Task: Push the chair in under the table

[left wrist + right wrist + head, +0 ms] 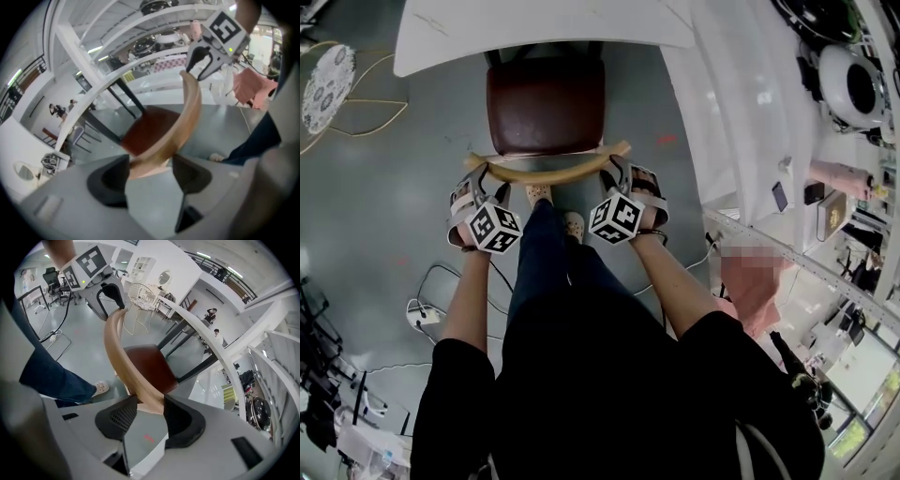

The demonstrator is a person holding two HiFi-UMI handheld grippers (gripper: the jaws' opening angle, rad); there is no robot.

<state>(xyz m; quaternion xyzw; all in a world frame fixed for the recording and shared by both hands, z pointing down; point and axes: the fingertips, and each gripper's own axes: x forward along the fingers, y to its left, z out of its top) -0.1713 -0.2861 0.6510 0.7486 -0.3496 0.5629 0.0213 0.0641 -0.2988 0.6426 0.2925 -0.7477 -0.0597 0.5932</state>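
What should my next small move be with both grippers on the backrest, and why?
Probably push both forward together, evenly. The left gripper and right gripper are each shut on an end of the curved backrest, while most of the seat sticks out from under the white table; an even push should keep it straight.

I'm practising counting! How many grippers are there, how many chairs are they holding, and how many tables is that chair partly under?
Grey two-jaw grippers (left gripper, right gripper): 2
Chair with dark red seat and curved wooden backrest, gripped by both: 1
White table over the seat's far edge: 1
Total: 4
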